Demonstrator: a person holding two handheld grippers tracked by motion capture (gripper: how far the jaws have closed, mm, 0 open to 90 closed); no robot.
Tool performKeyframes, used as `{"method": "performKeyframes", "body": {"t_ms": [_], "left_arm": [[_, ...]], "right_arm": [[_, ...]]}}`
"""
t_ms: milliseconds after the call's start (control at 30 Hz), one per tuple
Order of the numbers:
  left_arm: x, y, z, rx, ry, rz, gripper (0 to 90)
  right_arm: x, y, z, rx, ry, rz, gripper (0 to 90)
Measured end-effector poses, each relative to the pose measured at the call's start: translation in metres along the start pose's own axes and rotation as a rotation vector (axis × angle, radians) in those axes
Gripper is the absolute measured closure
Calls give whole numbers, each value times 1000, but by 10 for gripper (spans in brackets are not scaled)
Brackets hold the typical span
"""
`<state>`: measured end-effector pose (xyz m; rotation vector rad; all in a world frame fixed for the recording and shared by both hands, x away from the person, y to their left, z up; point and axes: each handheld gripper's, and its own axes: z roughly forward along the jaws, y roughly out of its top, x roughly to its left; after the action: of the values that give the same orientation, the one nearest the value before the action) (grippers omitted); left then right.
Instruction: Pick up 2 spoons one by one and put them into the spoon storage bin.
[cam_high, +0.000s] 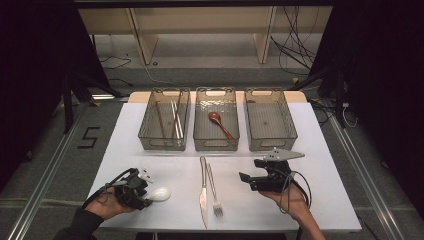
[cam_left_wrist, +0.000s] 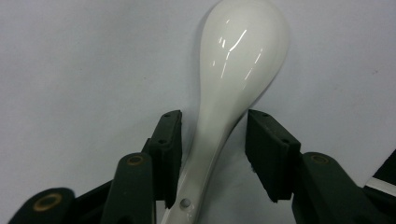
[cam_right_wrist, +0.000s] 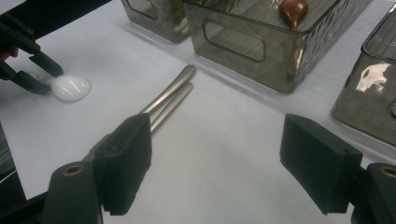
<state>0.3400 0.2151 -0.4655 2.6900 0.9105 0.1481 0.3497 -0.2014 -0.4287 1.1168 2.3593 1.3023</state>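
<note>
white ceramic spoon lies on the table with its handle running back between the jaws of the left gripper. the pad on one side sits right against the handle, the other pad stands off it with a clear gap, so the jaws are partway open around the spoon and not clamped on it. taking the knife in the middle of the table as the landmark: the spoon is off to its left, near the front edge, and the fork lies just beside the knife on its right. the right gripper hovers to the right of the knife, jaws wide with nothing between them. past the far end of the knife stand three baskets in a row; the middle basket has a brown spoon in it, and the left basket holds chopsticks.
</note>
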Motion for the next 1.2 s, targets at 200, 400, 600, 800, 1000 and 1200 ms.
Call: {"method": "performKeyframes", "body": {"t_ms": [200,400,600,800,1000,1200], "left_arm": [[-2,4,0,21,-2,26,659],[-3,5,1,9,-8,13,711],[2,5,-8,-34,38,-33,793],[4,4,-8,-40,27,-49,843],[4,5,-5,-37,34,-46,844],[6,4,-6,-51,26,-53,853]], "right_arm": [[0,0,0,1,-3,-1,262],[0,0,1,3,-4,0,264],[-1,0,1,2,-5,1,264],[-1,0,1,3,-4,0,265],[-1,0,1,5,-4,1,266],[-3,0,1,3,-6,3,266]]}}
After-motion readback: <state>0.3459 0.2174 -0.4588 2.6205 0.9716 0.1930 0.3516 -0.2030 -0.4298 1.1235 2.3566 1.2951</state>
